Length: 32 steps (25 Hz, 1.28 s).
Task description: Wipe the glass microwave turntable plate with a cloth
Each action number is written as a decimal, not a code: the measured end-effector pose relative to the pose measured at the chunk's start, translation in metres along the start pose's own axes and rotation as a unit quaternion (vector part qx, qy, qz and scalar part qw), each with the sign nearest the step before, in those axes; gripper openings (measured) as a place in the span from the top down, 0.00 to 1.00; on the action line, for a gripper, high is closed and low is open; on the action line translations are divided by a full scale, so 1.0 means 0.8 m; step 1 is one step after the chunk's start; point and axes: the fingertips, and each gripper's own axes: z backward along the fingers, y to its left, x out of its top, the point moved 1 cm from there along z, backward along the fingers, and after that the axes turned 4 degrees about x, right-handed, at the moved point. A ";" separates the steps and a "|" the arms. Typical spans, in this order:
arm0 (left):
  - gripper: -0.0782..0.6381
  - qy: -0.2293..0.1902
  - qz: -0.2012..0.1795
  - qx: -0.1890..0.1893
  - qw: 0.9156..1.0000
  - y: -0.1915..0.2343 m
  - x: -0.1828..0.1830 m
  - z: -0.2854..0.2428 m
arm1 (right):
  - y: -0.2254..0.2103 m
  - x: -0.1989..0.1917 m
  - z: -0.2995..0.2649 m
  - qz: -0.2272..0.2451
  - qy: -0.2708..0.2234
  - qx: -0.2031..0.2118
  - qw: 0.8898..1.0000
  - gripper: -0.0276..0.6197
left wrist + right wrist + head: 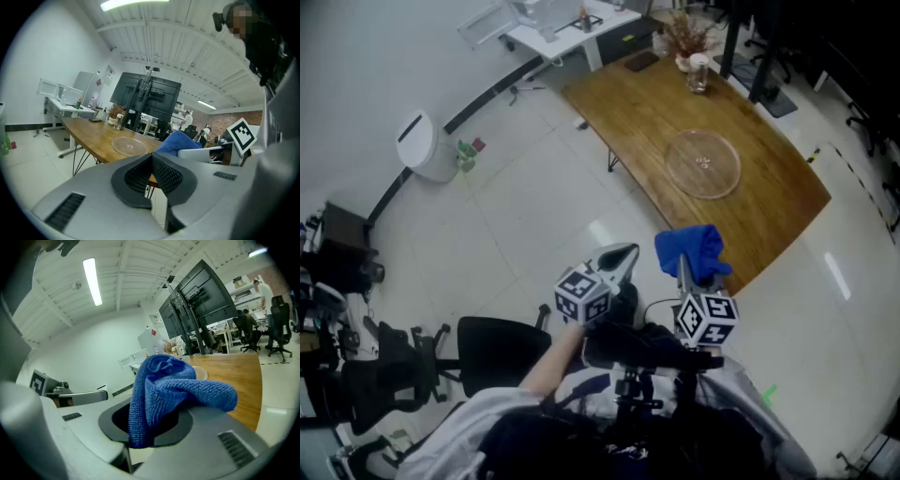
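Observation:
The clear glass turntable plate [702,163] lies flat on the wooden table [769,202], well ahead of both grippers; it also shows in the left gripper view [129,145]. A bunched blue cloth [164,387] is pinched in my right gripper [686,265], which is shut on it and held above the floor near the table's front edge. The cloth [694,251] hangs over the jaws. My left gripper [619,258] is beside it to the left, shut with nothing in it; its black pads [164,176] meet.
A glass jar [698,72], a dried plant [682,36] and a dark flat item [641,61] sit at the table's far end. A white bin [427,146] stands by the wall. Black office chairs [492,352] are to my left. White desks [572,23] are at the back.

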 end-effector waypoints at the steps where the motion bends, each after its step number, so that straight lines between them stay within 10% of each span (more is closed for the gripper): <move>1: 0.89 0.001 0.000 -0.004 1.000 0.003 0.001 -0.008 | -0.005 0.003 -0.004 0.000 -0.002 -0.003 1.000 0.84; 12: 0.89 0.004 -0.022 -0.071 0.997 0.079 0.068 -0.118 | -0.108 0.063 -0.058 -0.048 -0.040 -0.128 0.990 0.84; 22: 0.89 0.013 0.007 -0.093 0.996 0.210 0.122 -0.172 | -0.093 0.083 -0.139 -0.063 -0.034 -0.189 0.979 0.84; 32: 0.89 0.078 0.024 -0.195 0.977 0.210 0.099 -0.246 | -0.092 0.060 -0.112 -0.104 -0.021 -0.304 0.947 0.84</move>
